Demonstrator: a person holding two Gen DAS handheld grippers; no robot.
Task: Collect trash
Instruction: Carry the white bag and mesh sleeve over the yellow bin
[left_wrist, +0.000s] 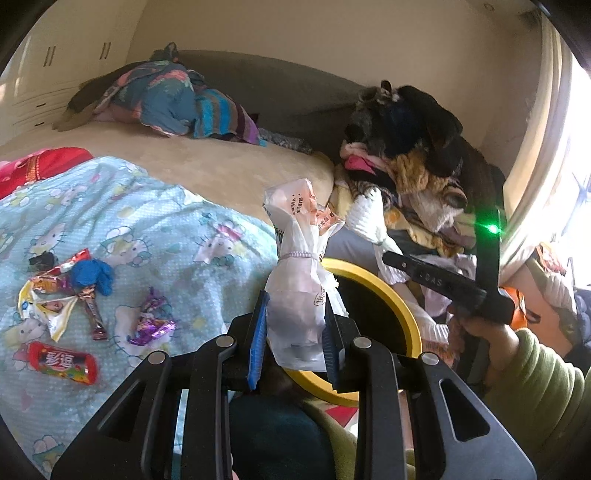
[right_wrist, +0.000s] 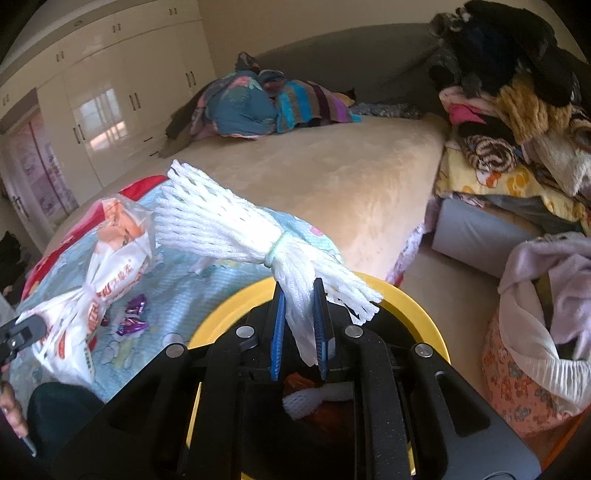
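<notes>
Crumpled white plastic bag with orange print (left_wrist: 295, 295), cinched by a band: clamped upright in the left gripper (left_wrist: 295, 354), jaws narrowed onto its lower end, long axis rising away from the pads. Round yellow-rimmed bin (left_wrist: 402, 306) directly beneath and just beyond, so release looks near. White foam fruit-net sleeve (right_wrist: 236, 229), tied with a pale green band: pinched at its tail by the right gripper (right_wrist: 299, 332), jaws almost shut, also above the bin's rim (right_wrist: 424, 314). More wrappers, among them a red candy wrapper (left_wrist: 62, 363), left on the light blue cartoon-print quilt (left_wrist: 155, 221), off to the left gripper's left.
</notes>
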